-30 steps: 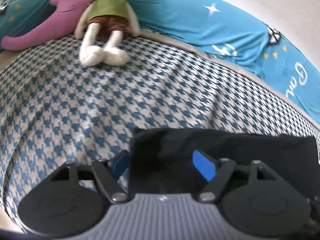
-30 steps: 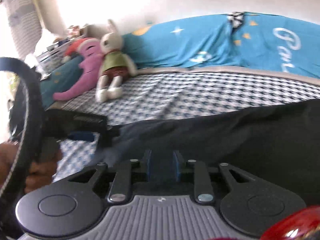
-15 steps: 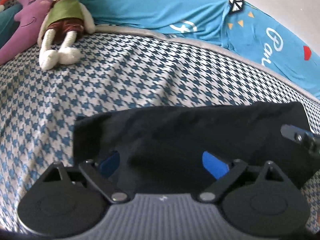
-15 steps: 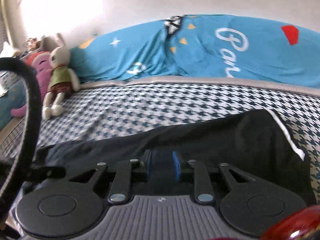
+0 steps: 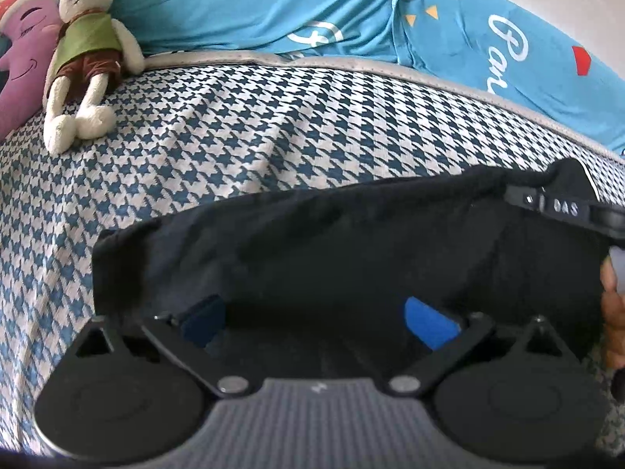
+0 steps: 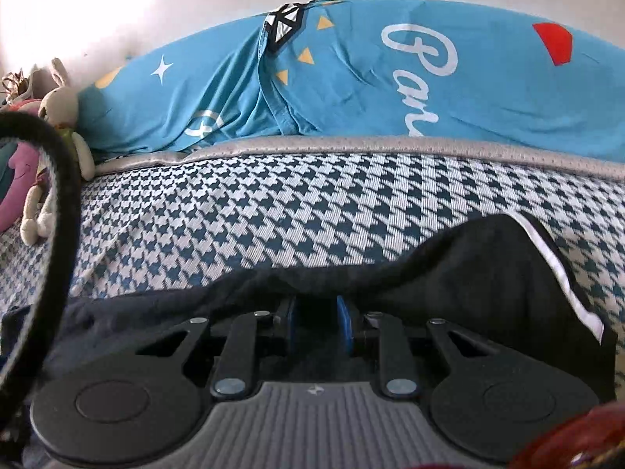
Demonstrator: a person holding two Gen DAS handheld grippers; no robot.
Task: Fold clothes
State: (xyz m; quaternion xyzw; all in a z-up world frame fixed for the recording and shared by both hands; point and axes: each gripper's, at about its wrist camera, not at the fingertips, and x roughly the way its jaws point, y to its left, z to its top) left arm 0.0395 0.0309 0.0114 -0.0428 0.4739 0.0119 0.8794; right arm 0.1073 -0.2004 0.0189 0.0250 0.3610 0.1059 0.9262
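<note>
A black garment (image 5: 351, 242) lies stretched across the houndstooth bed sheet (image 5: 234, 148). My left gripper (image 5: 316, 322) hovers over its left part. Its jaws are opening, and the blue pads (image 5: 429, 326) stand wide apart with the cloth under them, not pinched. My right gripper (image 6: 317, 324) is shut on a fold of the black garment (image 6: 468, 273), whose white-trimmed end (image 6: 554, 269) droops to the right. In the left wrist view a finger of the right gripper (image 5: 562, 209) shows at the garment's far right corner, with a person's hand (image 5: 613, 305) behind it.
A plush rabbit (image 5: 84, 66) and a purple plush toy (image 5: 19, 78) lie at the bed's far left. A blue quilt (image 5: 312, 11) is bunched along the wall behind. A black strap (image 6: 58, 195) loops across the left of the right wrist view.
The left pads have spread wide and let the garment's left end go. Both grippers have moved right along the bed; the toys have slid left in both views. The right grip is unchanged.
</note>
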